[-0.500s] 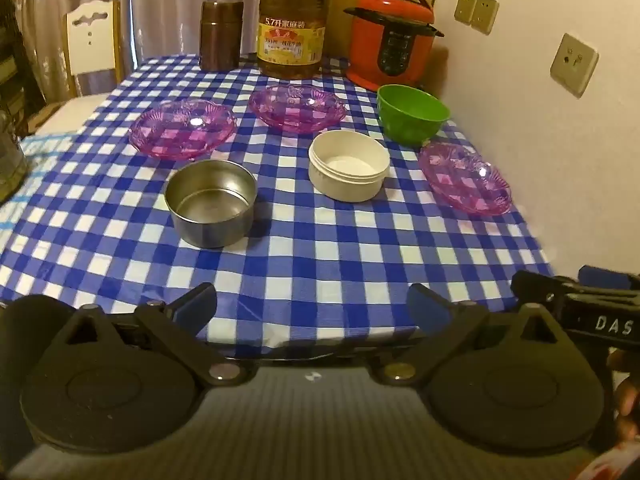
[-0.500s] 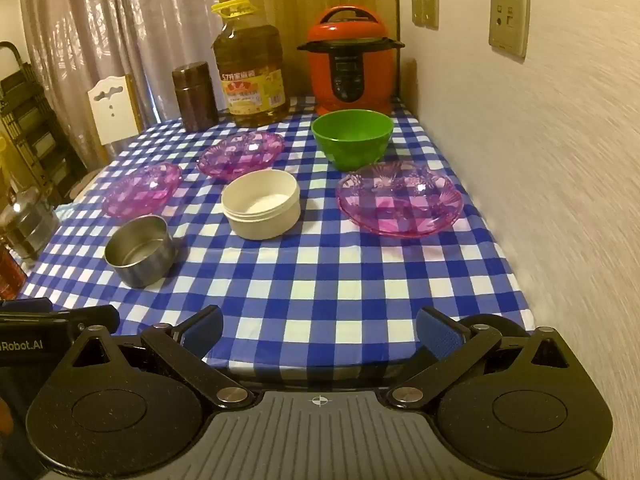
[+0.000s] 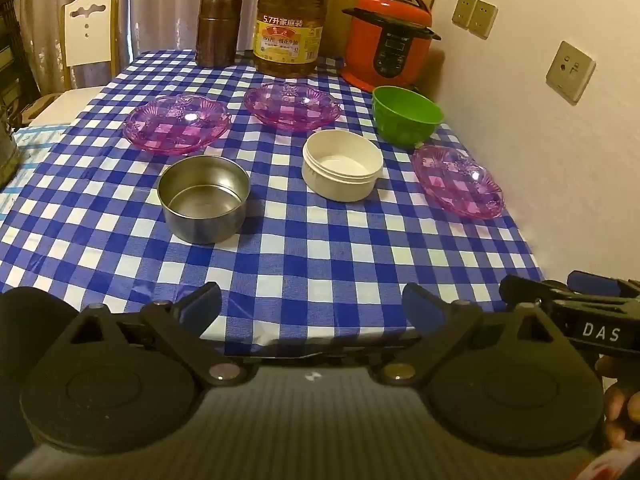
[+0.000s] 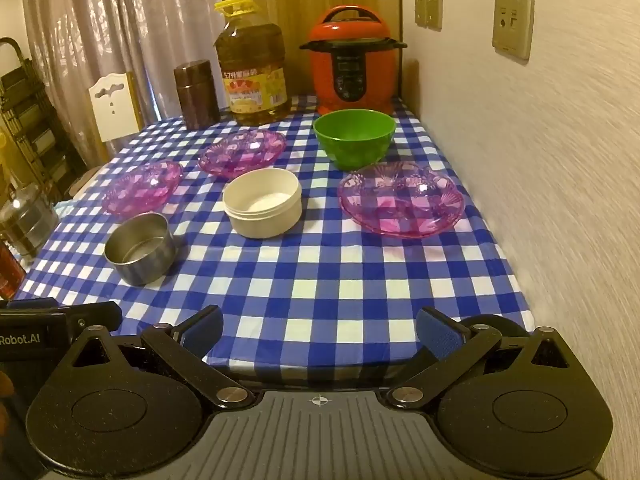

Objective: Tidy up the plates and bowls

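Note:
Three pink glass plates lie apart on the checked table: one at far left (image 3: 177, 129) (image 4: 142, 192), one at far middle (image 3: 292, 105) (image 4: 243, 152), one at right by the wall (image 3: 457, 180) (image 4: 401, 204). A steel bowl (image 3: 203, 197) (image 4: 140, 248), a white bowl (image 3: 342, 164) (image 4: 262, 207) and a green bowl (image 3: 407, 115) (image 4: 354, 137) stand between them. My left gripper (image 3: 311, 310) and right gripper (image 4: 319, 330) are open and empty, held at the table's near edge. The right gripper also shows in the left wrist view (image 3: 568, 292).
A brown canister (image 3: 218, 30), a large oil bottle (image 3: 290, 24) and a red pressure cooker (image 3: 386, 38) stand along the far edge. The wall (image 3: 560, 140) runs along the right. A white chair (image 3: 89, 36) and a metal pot (image 4: 26, 220) are at left.
Both views have shifted very slightly; the grippers stay open at the near edge and no dish has moved.

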A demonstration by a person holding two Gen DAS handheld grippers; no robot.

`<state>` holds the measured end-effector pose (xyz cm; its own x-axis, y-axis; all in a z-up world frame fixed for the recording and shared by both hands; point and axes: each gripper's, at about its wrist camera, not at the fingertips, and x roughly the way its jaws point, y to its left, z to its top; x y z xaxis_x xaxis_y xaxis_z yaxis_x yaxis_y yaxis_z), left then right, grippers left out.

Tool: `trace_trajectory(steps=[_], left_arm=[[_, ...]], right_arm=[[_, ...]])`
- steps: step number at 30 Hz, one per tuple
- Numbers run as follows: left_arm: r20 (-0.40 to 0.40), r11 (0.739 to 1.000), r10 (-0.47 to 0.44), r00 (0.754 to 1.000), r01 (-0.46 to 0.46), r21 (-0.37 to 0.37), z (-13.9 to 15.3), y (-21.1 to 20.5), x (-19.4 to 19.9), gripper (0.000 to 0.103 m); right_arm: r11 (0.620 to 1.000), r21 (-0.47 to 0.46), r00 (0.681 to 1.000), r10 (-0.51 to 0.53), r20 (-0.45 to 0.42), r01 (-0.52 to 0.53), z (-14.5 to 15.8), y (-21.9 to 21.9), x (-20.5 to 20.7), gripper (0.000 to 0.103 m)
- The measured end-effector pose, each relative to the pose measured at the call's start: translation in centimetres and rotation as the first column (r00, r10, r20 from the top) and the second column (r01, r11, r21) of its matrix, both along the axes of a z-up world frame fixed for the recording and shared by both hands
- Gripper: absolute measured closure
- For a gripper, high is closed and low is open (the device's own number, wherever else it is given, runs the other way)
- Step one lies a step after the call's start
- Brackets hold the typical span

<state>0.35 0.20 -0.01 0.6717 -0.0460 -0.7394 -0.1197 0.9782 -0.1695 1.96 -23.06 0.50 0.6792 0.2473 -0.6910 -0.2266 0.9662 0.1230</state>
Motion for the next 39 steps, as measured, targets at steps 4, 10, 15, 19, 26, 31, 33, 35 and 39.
trace_trajectory(steps=[4, 10, 15, 19, 26, 31, 33, 35, 39], left_arm=[[0.005, 1.0, -0.006, 1.0, 0.006, 0.002, 0.03, 0.06, -0.19, 0.007], [0.006, 1.0, -0.008, 1.0, 0.008, 0.005, 0.08, 0.05, -0.21, 0.007], [0.006, 1.0, -0.008, 1.0, 0.008, 0.005, 0.07, 0.11, -0.22, 0.008], [0.007, 1.0, -0.008, 1.0, 0.008, 0.005, 0.1, 0.14, -0.22, 0.008], [0.005, 1.0, -0.005, 1.0, 0.005, 0.003, 0.1, 0.14, -0.2, 0.008], [0.005, 1.0, -0.007, 1.0, 0.007, 0.003, 0.1, 0.12, -0.19, 0.008], [0.005, 1.0, -0.005, 1.0, 0.005, 0.002, 0.09, 0.12, -0.19, 0.008], [0.004, 1.0, -0.006, 1.0, 0.006, 0.001, 0.09, 0.08, -0.16, 0.008], [0.003, 1.0, -0.007, 1.0, 0.007, 0.002, 0.06, -0.06, -0.09, 0.008]], right_arm=[[1.0, 0.0, 1.0, -0.003, 0.002, 0.003, -0.12, -0.03, 0.44, 0.001], [1.0, -0.002, 1.0, -0.001, 0.004, 0.001, -0.07, 0.1, 0.37, 0.001], [1.0, -0.003, 1.0, -0.001, 0.005, 0.001, -0.11, 0.09, 0.36, 0.001], [1.0, -0.004, 1.0, -0.002, 0.004, 0.002, -0.09, 0.1, 0.35, 0.001], [1.0, -0.003, 1.0, 0.0, 0.005, 0.0, -0.05, 0.12, 0.43, 0.001], [1.0, -0.003, 1.0, -0.001, 0.004, 0.001, -0.02, 0.15, 0.43, 0.001], [1.0, -0.004, 1.0, -0.001, 0.006, 0.001, -0.04, 0.18, 0.4, 0.001], [1.0, -0.003, 1.0, 0.0, 0.005, 0.0, -0.06, 0.19, 0.42, 0.001], [1.0, -0.004, 1.0, -0.001, 0.005, 0.001, -0.08, 0.18, 0.43, 0.001]])
